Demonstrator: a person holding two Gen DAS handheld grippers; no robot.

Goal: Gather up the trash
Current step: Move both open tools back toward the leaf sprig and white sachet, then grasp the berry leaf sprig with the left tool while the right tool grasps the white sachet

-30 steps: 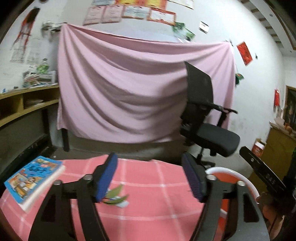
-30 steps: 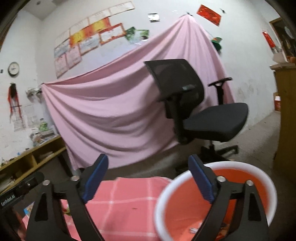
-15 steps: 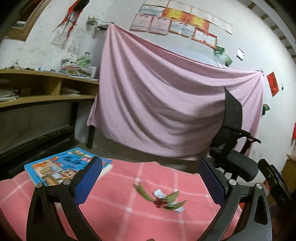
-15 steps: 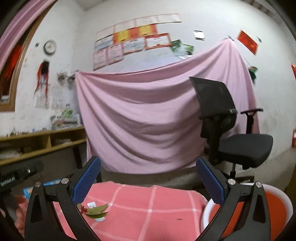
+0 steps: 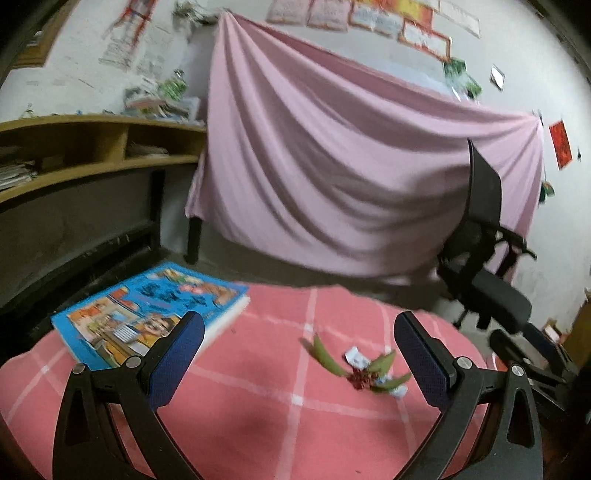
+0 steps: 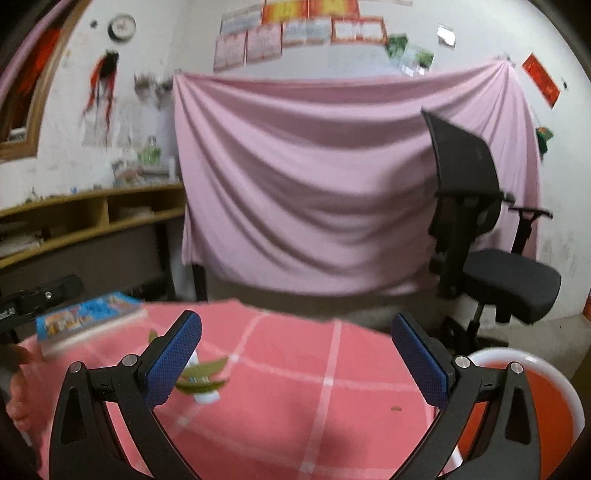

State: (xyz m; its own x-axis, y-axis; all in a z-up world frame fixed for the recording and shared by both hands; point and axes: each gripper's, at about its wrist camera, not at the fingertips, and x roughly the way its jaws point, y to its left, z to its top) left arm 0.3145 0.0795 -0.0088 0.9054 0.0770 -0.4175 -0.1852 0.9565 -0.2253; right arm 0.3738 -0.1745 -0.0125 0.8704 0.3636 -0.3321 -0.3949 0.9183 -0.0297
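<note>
Left wrist view: left gripper (image 5: 299, 345) spread wide, empty. Trash scrap (image 5: 364, 369) (green leaves, red bit, paper) on pink checked cloth (image 5: 258, 424), toward 2 o'clock, near right pad; long axis runs roughly 10-to-4.

Right wrist view: right gripper (image 6: 297, 347) also spread, empty. Scrap (image 6: 201, 378) sits at 9 o'clock, partly behind left pad. Orange bin (image 6: 554, 402) at 4 o'clock. Left one looks nearer, I'd say.

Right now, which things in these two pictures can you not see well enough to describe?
- Orange bin, right wrist view: cut by the lower right edge, partly behind the right gripper; contents unseen.
- Trash pile, right wrist view: blurred, partly behind the blue finger pad.
- Book, left wrist view: cover text blurred, near corner behind the left gripper.
- Wall papers: unreadable.
</note>
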